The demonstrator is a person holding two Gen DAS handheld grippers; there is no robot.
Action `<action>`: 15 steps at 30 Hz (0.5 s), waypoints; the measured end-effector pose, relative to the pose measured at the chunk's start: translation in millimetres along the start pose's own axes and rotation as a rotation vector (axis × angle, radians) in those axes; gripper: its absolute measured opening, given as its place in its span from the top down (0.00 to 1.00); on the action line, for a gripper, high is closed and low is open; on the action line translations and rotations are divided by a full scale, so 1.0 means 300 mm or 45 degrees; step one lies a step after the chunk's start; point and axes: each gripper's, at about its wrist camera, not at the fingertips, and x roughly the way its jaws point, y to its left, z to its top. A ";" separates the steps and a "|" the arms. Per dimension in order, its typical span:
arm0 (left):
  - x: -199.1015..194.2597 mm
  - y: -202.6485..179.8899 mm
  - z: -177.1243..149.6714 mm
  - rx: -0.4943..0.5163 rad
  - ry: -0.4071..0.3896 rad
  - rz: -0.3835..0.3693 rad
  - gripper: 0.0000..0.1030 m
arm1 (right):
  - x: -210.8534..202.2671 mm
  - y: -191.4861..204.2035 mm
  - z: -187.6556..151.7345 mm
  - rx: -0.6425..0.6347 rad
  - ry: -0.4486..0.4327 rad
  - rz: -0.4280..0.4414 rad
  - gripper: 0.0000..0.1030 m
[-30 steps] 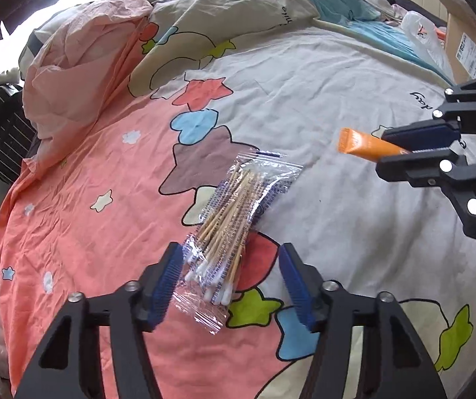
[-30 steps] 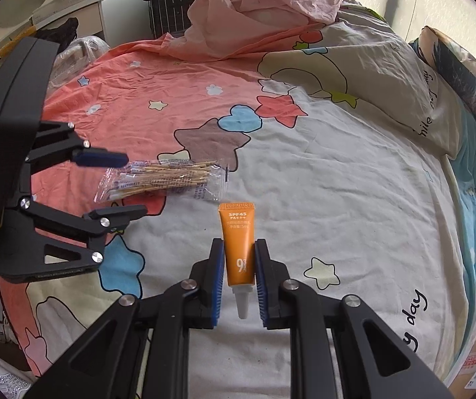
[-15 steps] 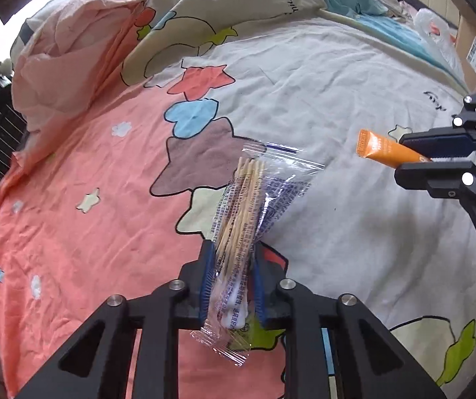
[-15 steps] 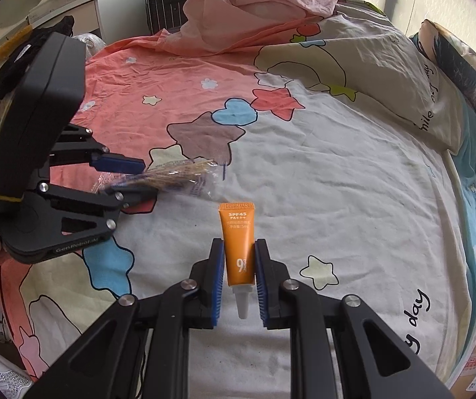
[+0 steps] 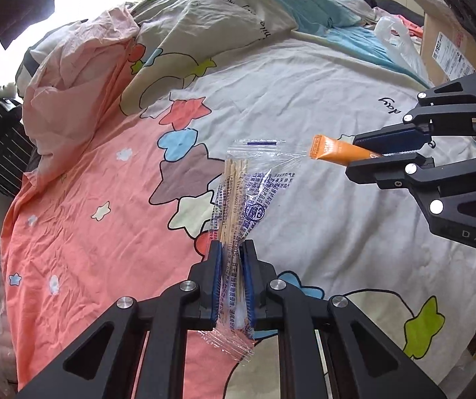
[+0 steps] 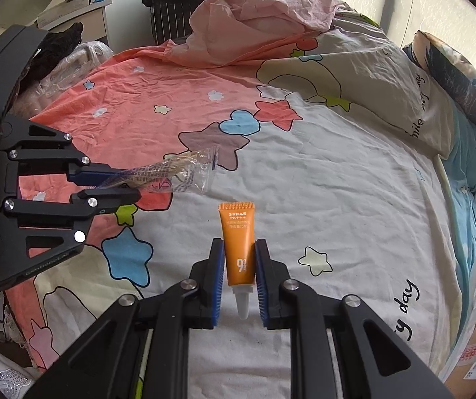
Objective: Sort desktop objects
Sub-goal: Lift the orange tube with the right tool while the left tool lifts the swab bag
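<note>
My left gripper (image 5: 230,249) is shut on a clear plastic bag of cotton swabs (image 5: 238,199) and holds it lifted above the bed sheet; it also shows in the right wrist view (image 6: 168,174), at the left. My right gripper (image 6: 238,249) is shut on a small orange SPF45 sunscreen tube (image 6: 239,242), cap end toward the camera, held above the sheet. In the left wrist view the tube (image 5: 337,151) sticks out of the right gripper (image 5: 367,154) at the right.
A patterned bed sheet (image 5: 304,99) with stars covers the bed. A crumpled pink quilt (image 6: 258,13) lies at the far end. A cardboard box (image 5: 447,46) and a plastic bag (image 5: 397,43) stand at the bed's side. A striped suitcase (image 6: 175,10) is beyond.
My left gripper closed on the swab bag and lifted it off the sheet. The right gripper kept its hold on the tube and stayed about where it was.
</note>
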 end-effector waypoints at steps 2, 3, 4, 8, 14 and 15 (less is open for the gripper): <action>-0.029 -0.023 0.013 0.009 -0.018 -0.011 0.89 | -0.034 -0.005 -0.009 0.004 -0.014 -0.010 0.84; -0.045 -0.035 0.020 0.010 -0.032 -0.013 0.89 | -0.050 -0.008 -0.015 0.004 -0.018 -0.015 0.84; -0.061 -0.048 0.027 0.013 -0.046 -0.012 0.89 | -0.065 -0.011 -0.022 0.004 -0.022 -0.019 0.84; -0.122 -0.105 0.059 0.043 -0.095 -0.005 0.88 | -0.129 -0.028 -0.045 0.009 -0.041 -0.052 0.84; -0.213 -0.201 0.099 0.102 -0.155 0.004 0.89 | -0.231 -0.072 -0.075 0.036 -0.077 -0.100 0.84; -0.226 -0.215 0.106 0.109 -0.163 0.004 0.89 | -0.248 -0.078 -0.080 0.038 -0.084 -0.106 0.84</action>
